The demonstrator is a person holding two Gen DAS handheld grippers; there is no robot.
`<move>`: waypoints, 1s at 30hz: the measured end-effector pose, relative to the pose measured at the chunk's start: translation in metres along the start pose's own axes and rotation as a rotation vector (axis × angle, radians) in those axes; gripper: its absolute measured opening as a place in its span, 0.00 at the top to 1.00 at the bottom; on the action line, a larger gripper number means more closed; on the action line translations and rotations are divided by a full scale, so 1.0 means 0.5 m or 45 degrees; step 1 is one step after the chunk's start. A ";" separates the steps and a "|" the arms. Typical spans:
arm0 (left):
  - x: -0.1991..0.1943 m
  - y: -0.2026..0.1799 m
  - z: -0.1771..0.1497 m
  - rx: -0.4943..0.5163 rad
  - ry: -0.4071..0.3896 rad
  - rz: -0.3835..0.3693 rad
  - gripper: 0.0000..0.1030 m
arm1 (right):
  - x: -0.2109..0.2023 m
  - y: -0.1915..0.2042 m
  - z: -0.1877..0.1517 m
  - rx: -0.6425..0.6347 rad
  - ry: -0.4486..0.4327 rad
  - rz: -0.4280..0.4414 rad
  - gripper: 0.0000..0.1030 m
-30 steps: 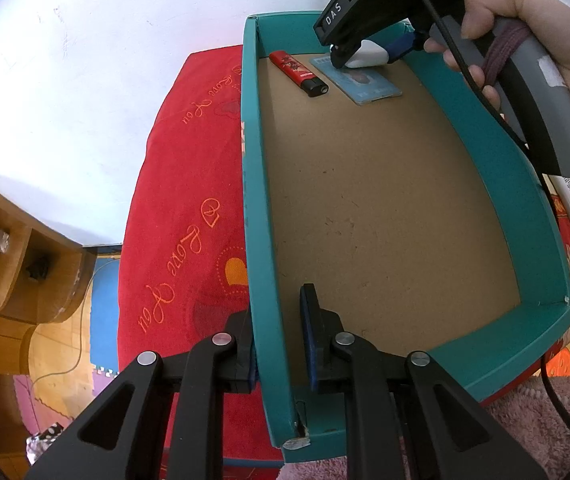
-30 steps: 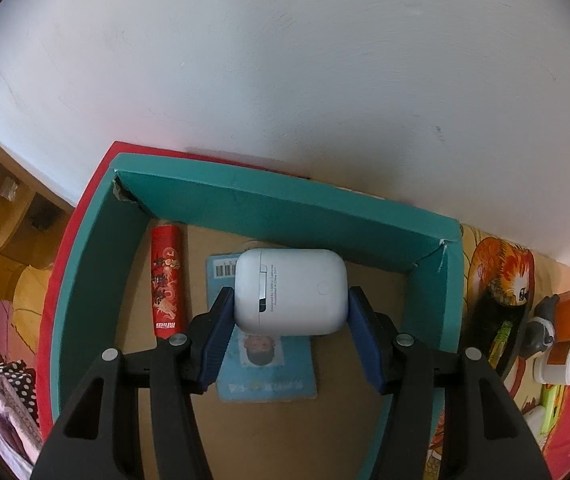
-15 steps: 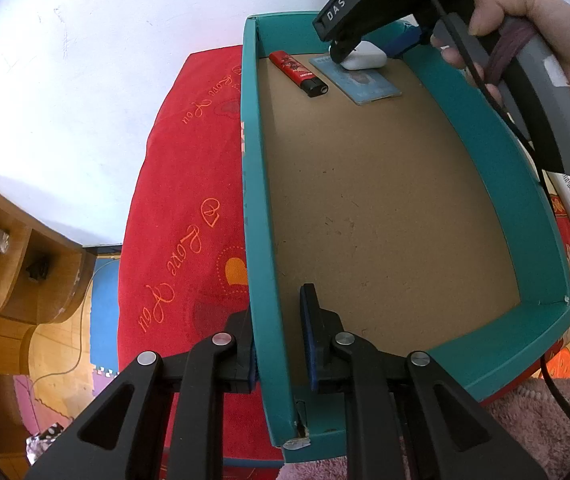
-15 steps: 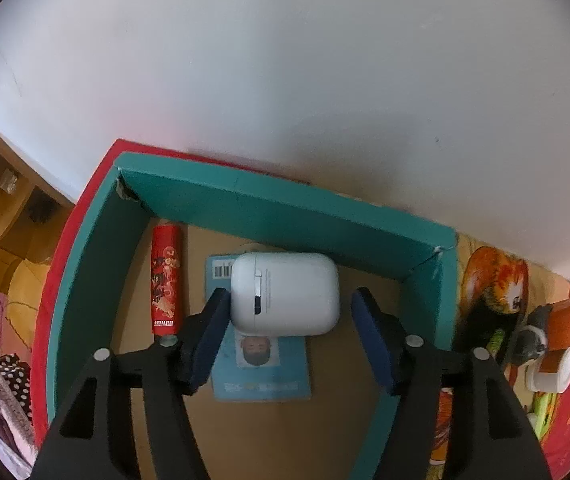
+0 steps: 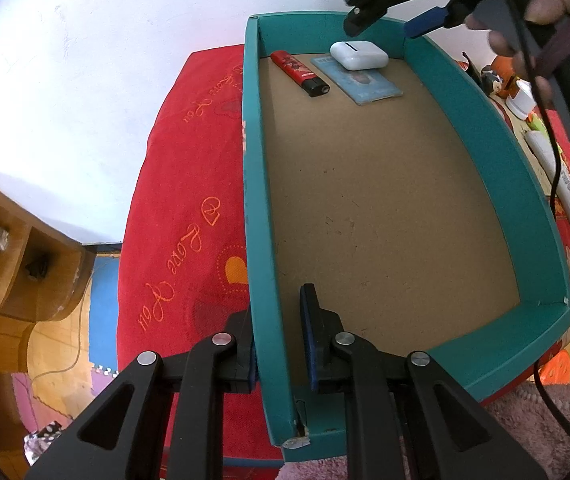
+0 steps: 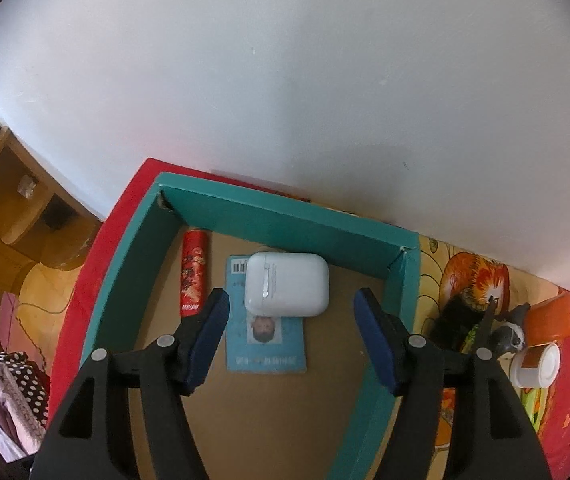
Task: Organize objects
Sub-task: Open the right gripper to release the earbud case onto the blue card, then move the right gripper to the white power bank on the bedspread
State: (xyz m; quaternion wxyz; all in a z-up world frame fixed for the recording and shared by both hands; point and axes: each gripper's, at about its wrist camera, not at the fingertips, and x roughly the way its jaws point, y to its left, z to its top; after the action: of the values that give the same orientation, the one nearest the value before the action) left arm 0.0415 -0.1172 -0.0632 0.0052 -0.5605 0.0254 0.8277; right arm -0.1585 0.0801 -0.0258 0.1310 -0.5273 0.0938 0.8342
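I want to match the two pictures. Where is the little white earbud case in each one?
Left wrist view: the white earbud case sits near the top, at the far end of the teal box, on the blue card.
Right wrist view: the case lies in the middle, beyond the open right gripper.
Shared landmark: the red lighter beside the card.

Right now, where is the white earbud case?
The white earbud case lies inside the teal box near its far wall, resting on the top end of the blue ID card, right of the red lighter.
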 end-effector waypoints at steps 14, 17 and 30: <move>-0.002 0.008 -0.010 -0.011 -0.002 -0.007 0.83 | -0.086 -0.023 -0.028 -0.009 -0.048 0.070 0.37; -0.004 0.010 -0.012 -0.012 0.000 -0.010 0.83 | -0.123 -0.049 -0.053 0.003 -0.053 0.083 0.37; -0.010 0.013 -0.013 -0.011 0.010 -0.014 0.83 | -0.179 -0.198 -0.194 0.174 -0.012 0.025 0.37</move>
State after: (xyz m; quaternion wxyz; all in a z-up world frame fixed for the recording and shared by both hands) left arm 0.0490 -0.1239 -0.0608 0.0072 -0.5639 0.0186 0.8256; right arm -0.0075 0.1347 0.0119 0.1589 -0.5124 0.1551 0.8296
